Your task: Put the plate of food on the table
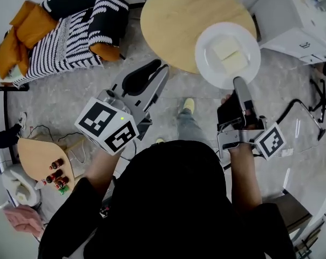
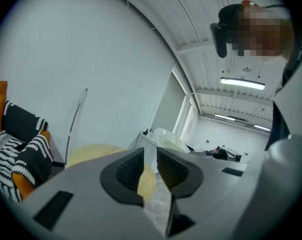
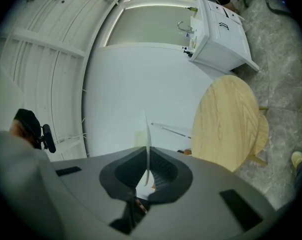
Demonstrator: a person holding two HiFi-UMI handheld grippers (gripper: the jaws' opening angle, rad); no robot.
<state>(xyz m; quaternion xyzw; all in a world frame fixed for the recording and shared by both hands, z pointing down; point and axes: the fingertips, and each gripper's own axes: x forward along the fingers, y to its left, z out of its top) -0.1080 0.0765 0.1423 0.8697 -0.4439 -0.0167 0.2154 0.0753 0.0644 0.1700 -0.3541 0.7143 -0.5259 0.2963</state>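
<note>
At table (image 1: 174, 20) edge, plate (image 1: 205, 63) in right hand-held gripper (image 1: 239, 82)

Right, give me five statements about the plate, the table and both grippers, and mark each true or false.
1. The right hand-held gripper is clamped on the rim of the white plate. True.
2. The left hand-held gripper holds a cup. False: its jaws stand apart with nothing between them.
3. The plate is bare. False: two pale pieces of food lie on it.
4. The table is round with a light wooden top. True.
5. The striped blanket is spread over the table. False: it lies on the couch with the orange cushions, off to the left in the head view.
</note>
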